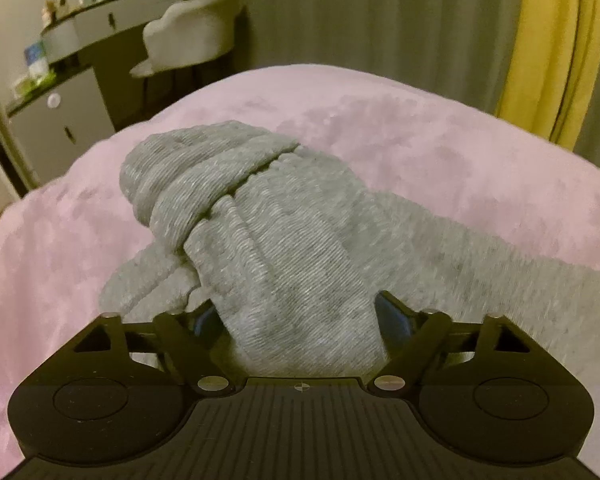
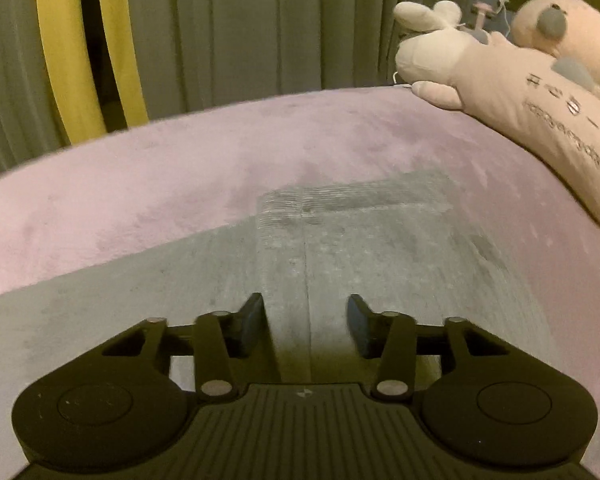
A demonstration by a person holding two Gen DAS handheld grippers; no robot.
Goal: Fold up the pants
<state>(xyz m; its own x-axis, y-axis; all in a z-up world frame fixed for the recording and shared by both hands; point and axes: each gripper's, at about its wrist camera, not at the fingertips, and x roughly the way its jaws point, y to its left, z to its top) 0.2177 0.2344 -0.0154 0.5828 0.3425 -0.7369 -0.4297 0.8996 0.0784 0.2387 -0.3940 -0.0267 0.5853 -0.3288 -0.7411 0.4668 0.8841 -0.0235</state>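
Left wrist view shows a pink blanket (image 1: 420, 140) covering the bed, and on it the grey pants (image 1: 284, 240), bunched and partly lifted, with a cuffed leg end folded over near the bed's far-left edge. Behind stand grey curtains (image 1: 380, 12), a yellow curtain (image 1: 556, 40) and a white chair (image 1: 192, 36). The left gripper (image 1: 300, 316) has its jaws spread around a thick wad of the pants, pinching it. In the right wrist view, pink plush toys (image 2: 520, 80) lie at the bed's far-right corner. The right gripper (image 2: 306, 320) clamps a raised ridge of the pants between half-closed jaws.
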